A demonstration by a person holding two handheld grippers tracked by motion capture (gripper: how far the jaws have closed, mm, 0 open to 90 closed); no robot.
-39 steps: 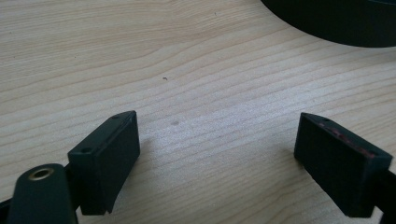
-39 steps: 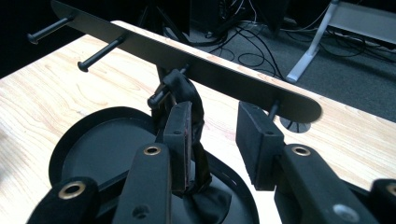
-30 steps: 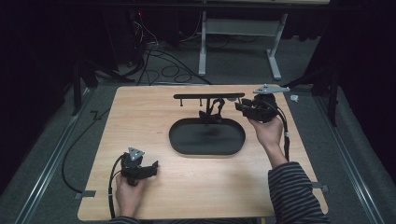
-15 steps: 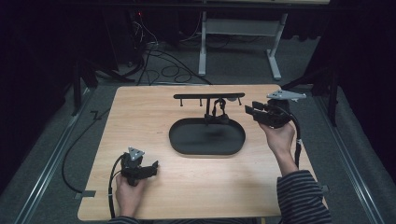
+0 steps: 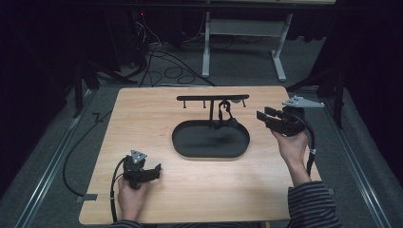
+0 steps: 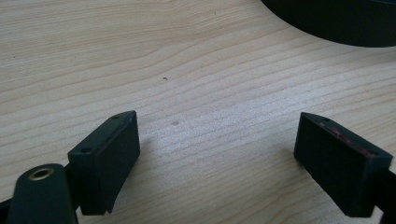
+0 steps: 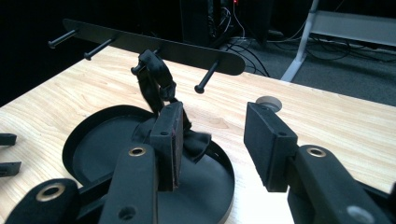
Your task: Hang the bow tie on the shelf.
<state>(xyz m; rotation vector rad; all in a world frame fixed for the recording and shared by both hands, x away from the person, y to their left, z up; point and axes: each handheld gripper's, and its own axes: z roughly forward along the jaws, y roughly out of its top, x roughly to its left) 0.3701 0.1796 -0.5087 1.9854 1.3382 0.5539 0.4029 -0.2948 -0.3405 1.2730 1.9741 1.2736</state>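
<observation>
A black oval tray (image 5: 190, 142) (image 7: 93, 149) lies mid-table, with a post that carries a black bar with pegs (image 5: 212, 98) (image 7: 154, 44). From one peg hangs a black strap (image 5: 223, 114) (image 7: 156, 79), its lower end bunched in the tray. My right gripper (image 5: 262, 116) (image 7: 212, 116) is right of the tray and points at the rack. It is open, its jaws have just been opening, and nothing is between them. My left gripper (image 5: 157, 170) (image 6: 217, 140) rests near the front left, wide open over bare wood.
The wooden table (image 5: 142, 118) has a round grommet hole (image 7: 268, 100) near its right back part. Cables and the legs of a white desk (image 5: 280, 52) are on the floor behind the table. Metal rails run along both sides.
My right gripper has drawn back to the right, away from the rack, and its jaws have spread. The strap stays on its peg. The left gripper has not moved.
</observation>
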